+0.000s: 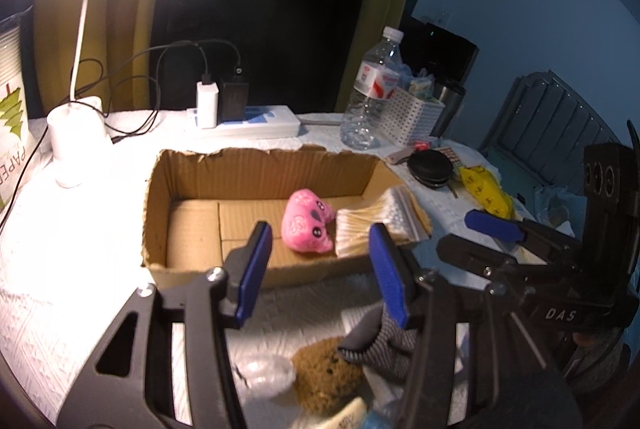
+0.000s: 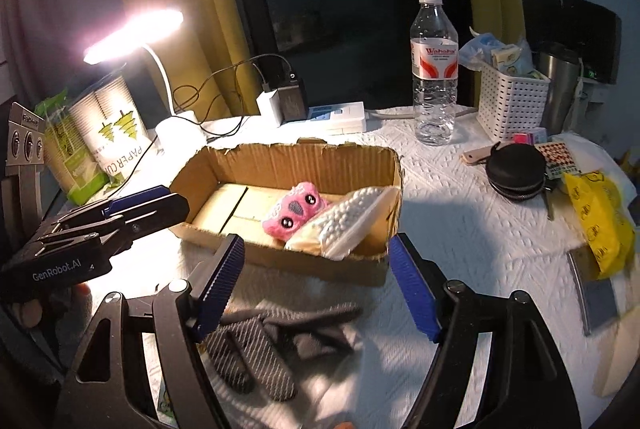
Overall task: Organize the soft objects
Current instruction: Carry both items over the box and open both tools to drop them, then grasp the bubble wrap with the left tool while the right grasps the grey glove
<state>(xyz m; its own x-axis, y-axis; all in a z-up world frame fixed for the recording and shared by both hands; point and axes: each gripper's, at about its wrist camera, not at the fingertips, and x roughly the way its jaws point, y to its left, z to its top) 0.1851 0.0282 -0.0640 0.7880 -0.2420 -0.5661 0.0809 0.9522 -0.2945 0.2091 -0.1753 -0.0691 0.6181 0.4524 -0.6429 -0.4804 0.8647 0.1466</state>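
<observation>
An open cardboard box [image 1: 256, 165] [image 2: 288, 157] sits mid-table. Inside lie a pink plush toy [image 1: 307, 221] [image 2: 294, 211] and a clear bag of cotton swabs [image 1: 372, 225] [image 2: 348, 221]. My left gripper [image 1: 320, 269] is open and empty, above the box's near wall. My right gripper [image 2: 316, 285] is open and empty, above a grey knitted glove [image 2: 256, 345] on the cloth; the glove also shows in the left wrist view [image 1: 380, 345]. A brown sponge [image 1: 328, 373] and a crumpled clear wrapper [image 1: 264, 373] lie in front of the box.
A lit desk lamp [image 1: 76, 133] [image 2: 168, 89] stands at left. Behind the box are a power strip with chargers [image 1: 240, 117] [image 2: 320, 113], a water bottle [image 1: 372, 89] [image 2: 434, 69] and a white basket [image 2: 512, 97]. A black round case [image 2: 516, 169] and yellow bag [image 2: 600, 217] lie at right.
</observation>
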